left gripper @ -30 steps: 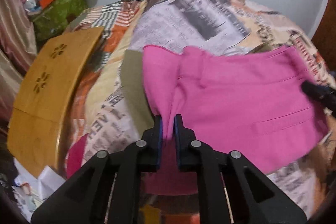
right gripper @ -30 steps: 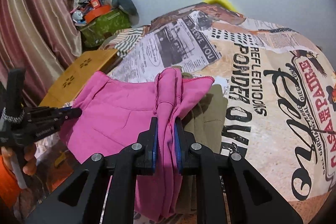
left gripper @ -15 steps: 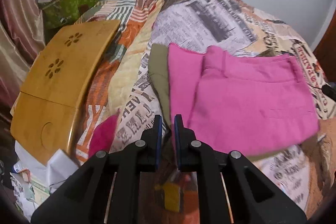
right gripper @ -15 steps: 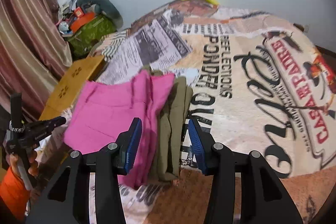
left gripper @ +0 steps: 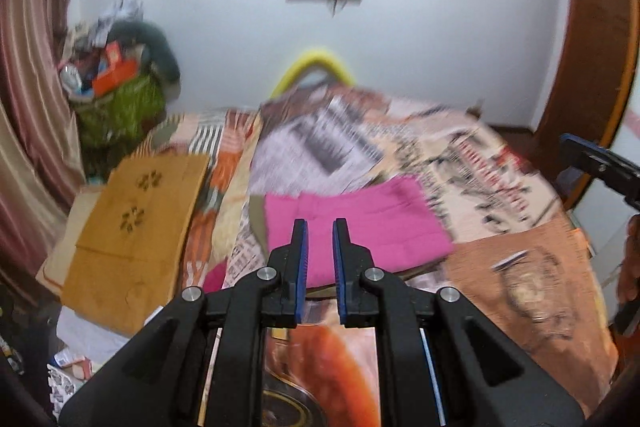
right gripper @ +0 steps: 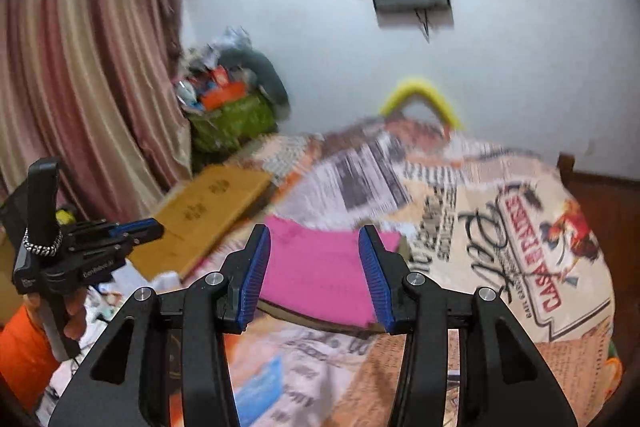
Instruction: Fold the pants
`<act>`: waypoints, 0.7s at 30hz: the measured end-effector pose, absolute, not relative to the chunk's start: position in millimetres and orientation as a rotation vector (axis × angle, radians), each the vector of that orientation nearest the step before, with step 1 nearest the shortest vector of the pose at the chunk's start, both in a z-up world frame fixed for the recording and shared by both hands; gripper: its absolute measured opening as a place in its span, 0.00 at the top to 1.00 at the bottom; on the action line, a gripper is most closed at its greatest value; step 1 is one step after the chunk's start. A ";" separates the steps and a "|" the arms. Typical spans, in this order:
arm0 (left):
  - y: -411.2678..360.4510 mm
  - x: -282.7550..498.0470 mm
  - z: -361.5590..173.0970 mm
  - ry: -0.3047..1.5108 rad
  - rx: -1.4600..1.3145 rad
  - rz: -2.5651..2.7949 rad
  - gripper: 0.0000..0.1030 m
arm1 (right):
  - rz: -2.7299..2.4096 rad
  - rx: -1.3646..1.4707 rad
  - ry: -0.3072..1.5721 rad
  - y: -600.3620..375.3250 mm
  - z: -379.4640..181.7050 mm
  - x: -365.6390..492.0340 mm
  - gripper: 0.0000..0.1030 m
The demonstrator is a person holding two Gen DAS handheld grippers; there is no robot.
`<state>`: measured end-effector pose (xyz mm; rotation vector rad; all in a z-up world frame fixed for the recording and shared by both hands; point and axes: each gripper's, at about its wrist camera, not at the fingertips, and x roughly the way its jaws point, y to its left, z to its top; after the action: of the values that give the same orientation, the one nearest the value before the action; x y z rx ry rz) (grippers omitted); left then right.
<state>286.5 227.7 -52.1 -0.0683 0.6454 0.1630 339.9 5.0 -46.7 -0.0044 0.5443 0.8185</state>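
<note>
Folded pink pants [left gripper: 352,227] lie on the bedspread [left gripper: 520,267] beyond empty left tongs [left gripper: 319,227].

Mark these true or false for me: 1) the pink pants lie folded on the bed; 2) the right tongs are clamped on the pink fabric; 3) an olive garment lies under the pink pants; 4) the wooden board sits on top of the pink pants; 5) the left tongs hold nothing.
1) True: the pink pants lie in a flat folded rectangle on the bedspread.
2) False: the right tongs stand open above the bed with nothing between them.
3) True: an olive garment shows at the edge beneath the pants.
4) False: the wooden board lies apart, near the curtain side of the bed.
5) True: the left tongs have a narrow gap and no fabric in it.
</note>
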 end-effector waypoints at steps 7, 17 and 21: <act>178.1 197.9 15.6 0.461 -0.043 0.128 0.89 | 0.862 0.027 0.341 -25.7 15.1 248.1 0.59; 130.7 92.7 43.6 0.282 -0.003 0.161 0.74 | 0.826 0.022 0.130 -55.2 41.7 138.4 0.59; 117.9 65.5 42.9 0.224 0.012 0.169 0.45 | 0.815 0.012 0.135 -52.8 31.8 128.6 0.59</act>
<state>65.5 117.9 42.9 0.0120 0.2238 0.1693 128.6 -52.8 31.8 0.0124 0.1346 0.8154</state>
